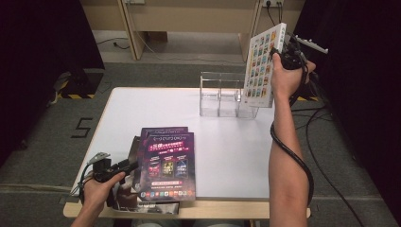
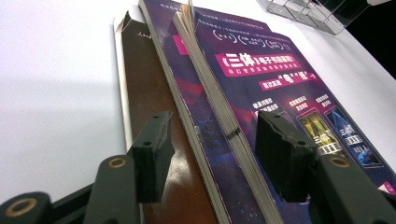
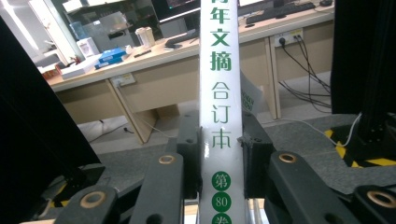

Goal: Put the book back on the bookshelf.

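books first: on the left, near the front edge of the white table, lies a stack of purple-covered paperback magazines over a brown-covered book, all flat. my left gripper rests at the stack's left edge; in the left gripper view its jaws stand spread, one over the brown cover, the other over the top purple cover, with the page edges of the upper magazines between them. no pad presses on anything that i can see, so i record it as open and holding nothing.

centre: a clear acrylic three-slot file holder stands upright toward the far side of the table, and i see nothing in its slots.

right: my right gripper is raised above and just right of the holder, pinching a thick white-spined bound volume with a colourful grid-pattern cover. the right gripper view shows both pads clamped on the white spine. the volume hangs roughly upright, lower edge near the right-hand slot.

judgement: step in hand is seating this volume in the holder. recommend squaring the lower edge over one slot, keeping the cover parallel to the dividers, lowering straight, and releasing only once it bottoms out. a tilted entry could snag a divider or tip the light holder.
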